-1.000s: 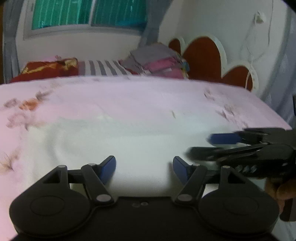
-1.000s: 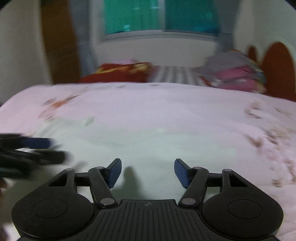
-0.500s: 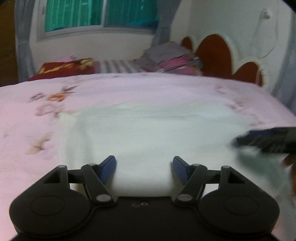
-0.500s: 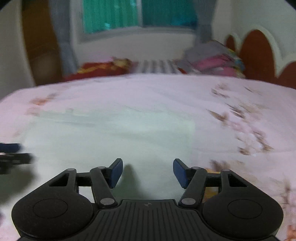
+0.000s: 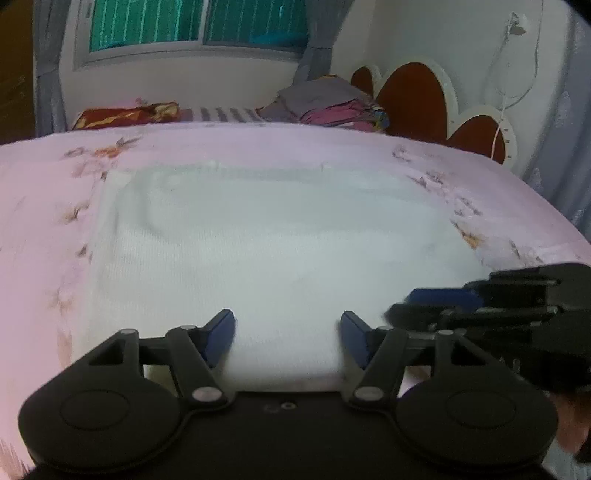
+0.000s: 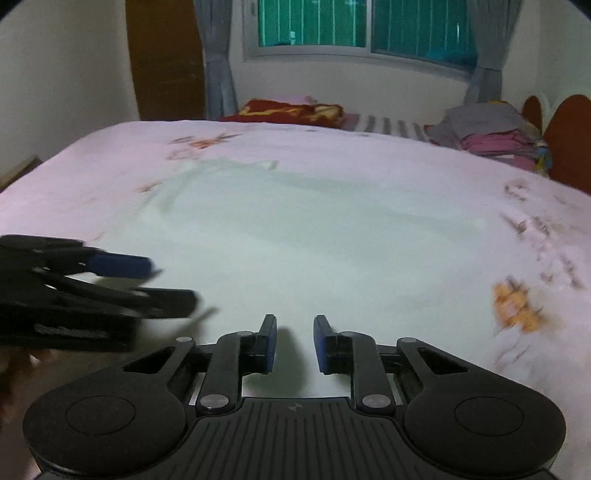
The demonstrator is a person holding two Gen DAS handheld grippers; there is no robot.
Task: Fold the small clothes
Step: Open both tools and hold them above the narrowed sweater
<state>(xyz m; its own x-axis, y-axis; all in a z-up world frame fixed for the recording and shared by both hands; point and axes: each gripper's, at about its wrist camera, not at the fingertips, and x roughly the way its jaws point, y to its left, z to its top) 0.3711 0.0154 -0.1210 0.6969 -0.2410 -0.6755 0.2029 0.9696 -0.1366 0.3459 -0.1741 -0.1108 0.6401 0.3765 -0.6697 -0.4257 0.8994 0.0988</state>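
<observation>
A white garment (image 5: 280,243) lies flat on the pink floral bed sheet (image 5: 44,206). It also shows in the right wrist view (image 6: 303,236). My left gripper (image 5: 287,334) is open and empty, low over the garment's near edge. My right gripper (image 6: 294,343) has its jaws narrowed to a small gap with nothing between them, over the garment's near edge. The right gripper also shows in the left wrist view (image 5: 424,306), just right of the left one. The left gripper also shows at the left of the right wrist view (image 6: 162,284).
A stack of folded clothes (image 5: 328,105) and a red pillow (image 5: 125,114) lie at the far side of the bed. A red and white headboard (image 5: 436,99) stands at the right. A window (image 6: 362,26) with curtains is on the far wall.
My right gripper's jaws have closed from wide open to a narrow gap. Both grippers have shifted sideways and now sit close together over the garment's near edge.
</observation>
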